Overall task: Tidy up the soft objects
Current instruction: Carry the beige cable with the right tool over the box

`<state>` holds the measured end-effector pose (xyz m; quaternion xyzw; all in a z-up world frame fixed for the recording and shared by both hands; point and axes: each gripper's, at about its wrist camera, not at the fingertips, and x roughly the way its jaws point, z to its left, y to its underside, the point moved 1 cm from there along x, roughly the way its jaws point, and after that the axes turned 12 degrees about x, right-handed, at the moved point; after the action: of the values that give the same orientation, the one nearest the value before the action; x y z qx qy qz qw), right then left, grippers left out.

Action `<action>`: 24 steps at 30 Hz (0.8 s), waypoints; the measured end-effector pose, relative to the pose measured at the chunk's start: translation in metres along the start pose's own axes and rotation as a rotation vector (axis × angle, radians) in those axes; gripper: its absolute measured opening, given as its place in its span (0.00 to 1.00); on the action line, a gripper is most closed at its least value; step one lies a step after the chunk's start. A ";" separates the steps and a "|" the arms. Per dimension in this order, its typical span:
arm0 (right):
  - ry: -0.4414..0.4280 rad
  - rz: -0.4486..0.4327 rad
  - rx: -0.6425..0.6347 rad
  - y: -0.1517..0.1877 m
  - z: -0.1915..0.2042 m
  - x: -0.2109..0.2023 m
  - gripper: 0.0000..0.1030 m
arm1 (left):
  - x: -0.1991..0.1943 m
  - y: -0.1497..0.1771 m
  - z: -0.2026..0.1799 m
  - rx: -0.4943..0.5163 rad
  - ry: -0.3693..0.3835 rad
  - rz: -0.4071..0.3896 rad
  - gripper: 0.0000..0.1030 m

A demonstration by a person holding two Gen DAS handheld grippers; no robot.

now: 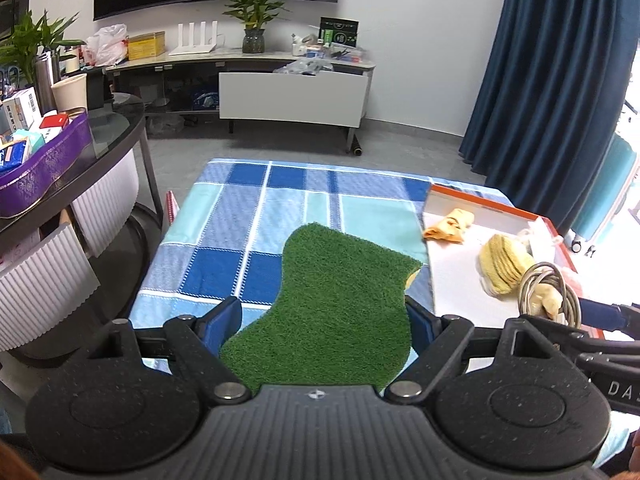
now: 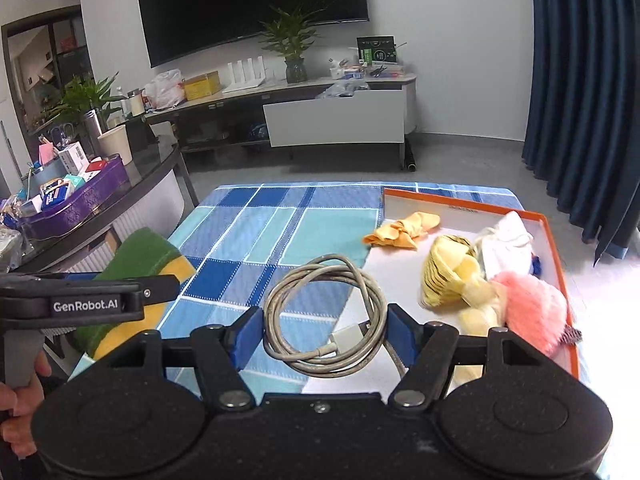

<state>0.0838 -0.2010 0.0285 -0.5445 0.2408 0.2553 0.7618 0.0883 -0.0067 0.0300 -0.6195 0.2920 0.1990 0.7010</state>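
Note:
My left gripper [image 1: 324, 320] is shut on a green scouring pad [image 1: 340, 292] with a yellow underside, whose width fills the jaws. In the right wrist view the same pad [image 2: 136, 264] hangs in the air past the table's left edge. My right gripper [image 2: 325, 334] is shut on a coiled grey cable [image 2: 324, 312], its blue pads pressing both sides of the coil. The cable [image 1: 548, 292] hovers over the near part of an orange-rimmed white tray [image 2: 460, 202]. The tray holds an orange cloth [image 2: 400, 230], a yellow striped plush [image 2: 444, 276], a pink plush [image 2: 536, 312] and a white cloth [image 2: 508, 236].
A blue checked cloth [image 2: 280, 232] covers the table. At the left stands a round glass side table [image 1: 116, 128] with a purple tin [image 1: 44, 176] of small boxes. Behind are a TV cabinet [image 1: 292, 96] and, at the right, a dark blue curtain [image 1: 552, 80]. A hand [image 2: 16, 400] grips the left handle.

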 end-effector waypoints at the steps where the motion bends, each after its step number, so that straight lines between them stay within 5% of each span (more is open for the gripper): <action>1: 0.005 -0.005 0.001 0.002 -0.002 -0.003 0.77 | -0.001 0.001 -0.003 0.003 0.004 0.000 0.83; 24: 0.090 -0.105 0.093 0.015 -0.065 -0.065 0.77 | -0.016 0.003 -0.073 0.129 0.103 -0.045 0.83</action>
<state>0.0193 -0.2667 0.0407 -0.5314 0.2575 0.1788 0.7870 0.0623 -0.0767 0.0341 -0.5887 0.3261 0.1320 0.7278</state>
